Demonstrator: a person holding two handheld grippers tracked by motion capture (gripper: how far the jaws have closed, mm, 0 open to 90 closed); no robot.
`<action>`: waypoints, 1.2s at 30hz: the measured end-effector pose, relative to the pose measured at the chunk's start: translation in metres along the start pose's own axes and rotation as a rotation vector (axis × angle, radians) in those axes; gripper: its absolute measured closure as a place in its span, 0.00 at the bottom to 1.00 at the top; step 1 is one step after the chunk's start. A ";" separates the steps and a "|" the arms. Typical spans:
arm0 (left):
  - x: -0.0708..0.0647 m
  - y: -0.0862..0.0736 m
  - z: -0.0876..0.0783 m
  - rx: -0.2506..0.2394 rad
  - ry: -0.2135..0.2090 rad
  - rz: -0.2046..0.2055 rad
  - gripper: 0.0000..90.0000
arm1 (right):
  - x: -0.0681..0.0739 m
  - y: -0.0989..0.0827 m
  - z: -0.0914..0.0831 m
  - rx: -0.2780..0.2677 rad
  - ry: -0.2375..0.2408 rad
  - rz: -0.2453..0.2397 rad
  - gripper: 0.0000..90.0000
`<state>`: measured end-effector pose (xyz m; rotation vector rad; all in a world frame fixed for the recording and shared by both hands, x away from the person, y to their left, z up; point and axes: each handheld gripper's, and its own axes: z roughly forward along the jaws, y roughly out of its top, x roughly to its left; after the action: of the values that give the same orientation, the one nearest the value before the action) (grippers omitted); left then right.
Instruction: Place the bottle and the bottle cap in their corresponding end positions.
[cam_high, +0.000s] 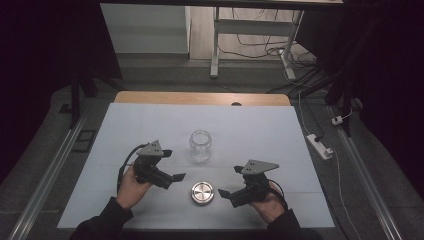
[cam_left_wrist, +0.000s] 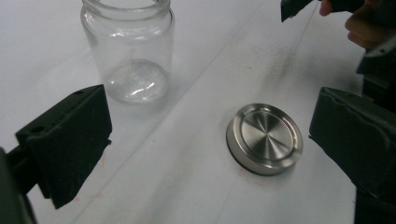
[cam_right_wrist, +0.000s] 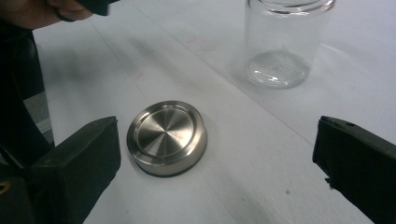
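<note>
A clear glass jar (cam_high: 200, 145) (cam_left_wrist: 128, 51) (cam_right_wrist: 285, 42) stands upright and lidless near the middle of the white table top (cam_high: 150, 120). Its round metal lid (cam_high: 202, 193) (cam_left_wrist: 265, 138) (cam_right_wrist: 167, 136) lies flat on the table nearer the front edge. My left gripper (cam_high: 173, 165) (cam_left_wrist: 210, 140) hovers just left of the lid, open, with nothing between its jaws. My right gripper (cam_high: 230, 181) (cam_right_wrist: 217, 163) sits just right of the lid, also open and empty. The two grippers point toward each other across the lid without touching it.
A wooden strip (cam_high: 200, 98) runs along the table's far edge. A white power strip (cam_high: 320, 146) with cables lies on the floor to the right. A desk frame (cam_high: 215, 45) stands beyond the table. Bare white surface lies left, right and behind the jar.
</note>
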<state>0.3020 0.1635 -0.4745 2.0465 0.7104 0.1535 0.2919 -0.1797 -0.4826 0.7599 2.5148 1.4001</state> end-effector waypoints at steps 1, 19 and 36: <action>-0.001 -0.002 -0.002 -0.004 0.000 -0.003 0.00 | 0.000 -0.001 -0.001 -0.001 -0.004 0.000 0.01; -0.011 -0.045 -0.039 -0.017 0.050 -0.090 0.00 | -0.008 -0.020 -0.036 0.000 -0.121 0.034 0.00; -0.009 -0.095 -0.078 -0.019 0.131 -0.197 0.00 | -0.022 -0.048 -0.072 0.002 -0.242 0.098 0.00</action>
<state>0.2249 0.2539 -0.5066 1.9484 0.9833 0.1811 0.2666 -0.2652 -0.4855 1.0006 2.3227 1.2488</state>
